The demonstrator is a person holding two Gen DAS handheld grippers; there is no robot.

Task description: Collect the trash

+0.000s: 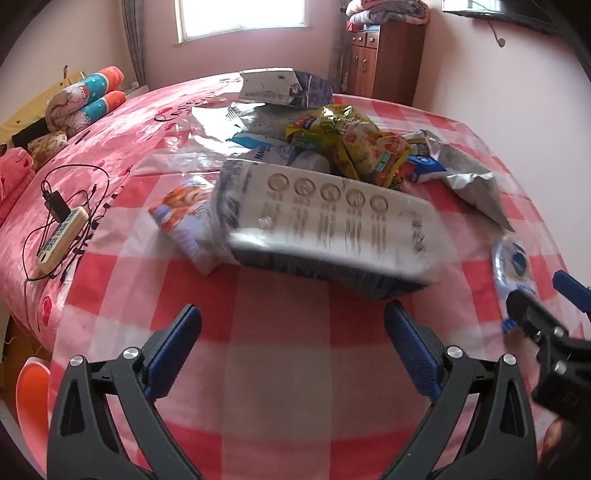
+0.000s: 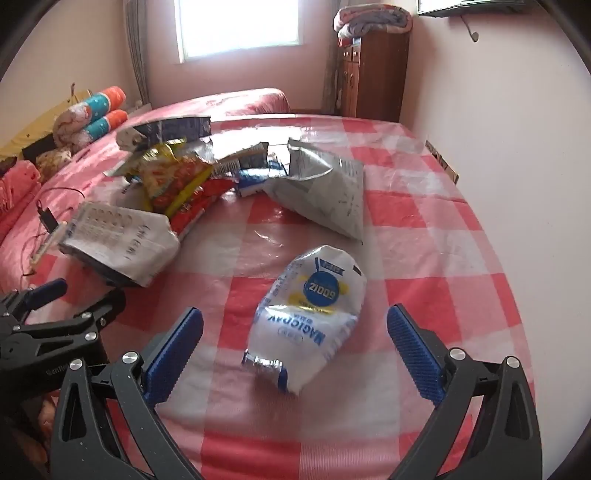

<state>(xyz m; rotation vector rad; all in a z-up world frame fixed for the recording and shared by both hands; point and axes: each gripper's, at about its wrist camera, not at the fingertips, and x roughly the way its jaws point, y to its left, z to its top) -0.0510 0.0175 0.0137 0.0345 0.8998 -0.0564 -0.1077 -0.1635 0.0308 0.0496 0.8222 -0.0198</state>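
A bed (image 2: 424, 229) fills the room, spread with a red-and-white checked plastic sheet (image 1: 280, 332) over a pink bedcover (image 1: 122, 147). Behind it stands a brown wooden cabinet (image 2: 373, 74) with folded blankets (image 2: 373, 18) on top, beside a bright window (image 2: 240, 26). Rolled quilts (image 1: 88, 99) lie at the far left edge of the bed. The trash sits in a loose heap on the checked sheet: a large white-and-dark printed bag (image 1: 332, 229) lies nearest the left tool (image 1: 293, 325), with a grey foil bag (image 2: 328, 192) torn open to the right of the heap and crumpled yellow-and-red snack wrappers (image 1: 354, 147) piled behind. A white-and-blue pouch (image 2: 314, 317) lies apart from the heap, on the sheet just ahead of the right tool (image 2: 295, 325) and between the lines of its fingers without touching them. A white power strip (image 1: 61, 236) with tangled black cables rests on the pink bedcover to the left. Both tools hang spread wide above the sheet, tilted downward, gripping nothing.
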